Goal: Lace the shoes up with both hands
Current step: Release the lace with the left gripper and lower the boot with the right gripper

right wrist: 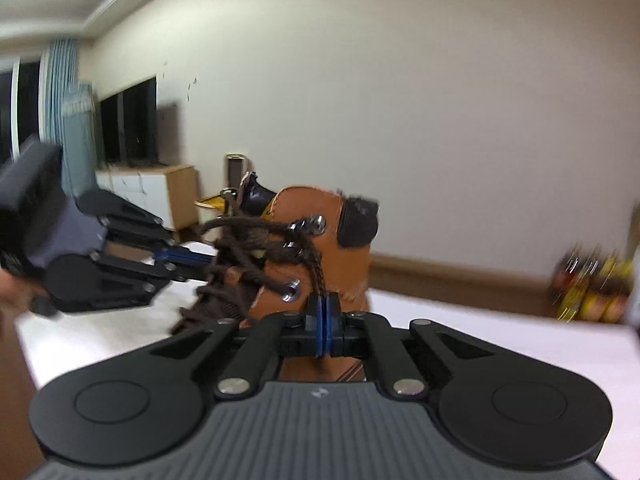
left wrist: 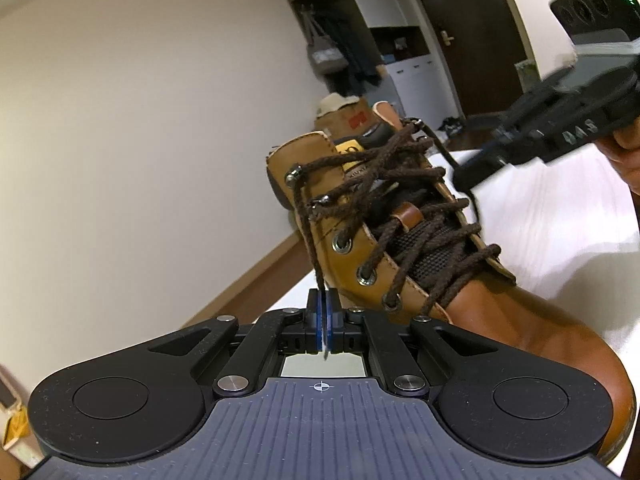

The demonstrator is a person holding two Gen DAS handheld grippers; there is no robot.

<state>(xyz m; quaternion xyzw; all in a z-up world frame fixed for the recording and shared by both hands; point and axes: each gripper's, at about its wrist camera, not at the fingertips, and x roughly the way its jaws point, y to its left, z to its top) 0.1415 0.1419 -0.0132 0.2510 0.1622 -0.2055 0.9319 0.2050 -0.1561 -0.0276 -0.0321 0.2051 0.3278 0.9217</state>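
Boot point(left wrist: 500, 320) of tan leather stands on a white worktop point(left wrist: 560, 216), toe toward the left wrist camera and ankle collar away from it. Its brown braided lace point(left wrist: 404, 184) crosses the tongue through round eyelets lower down and over metal hooks point(left wrist: 294, 174) near the top.

By the look of it, the lace is soft, light and limp. It will sag wherever it is not under tension, and its rough weave should give the pads good bite with little slip. The boot is the heavy, stiff part. It looks likely to stay put under a gentle tug, though a hard sideways pull on the upper hooks could tip it, since the shaft is tall.

The best place to hold is the free end of each strand, close enough to the hook that the slack stays short.

The left claw point(left wrist: 324, 312) is closed on 1 strand that runs down from the top hook on its side, the lace tip poking out behind the blue pads point(left wrist: 329, 304). The right claw point(right wrist: 323, 312) is likewise pinched on the strand dropping from the hooks on the other side; the right wrist view is motion-blurred, but the lace visibly enters between its pads point(right wrist: 318, 316).

Cardboard boxes point(left wrist: 348, 120) sit behind the boot.
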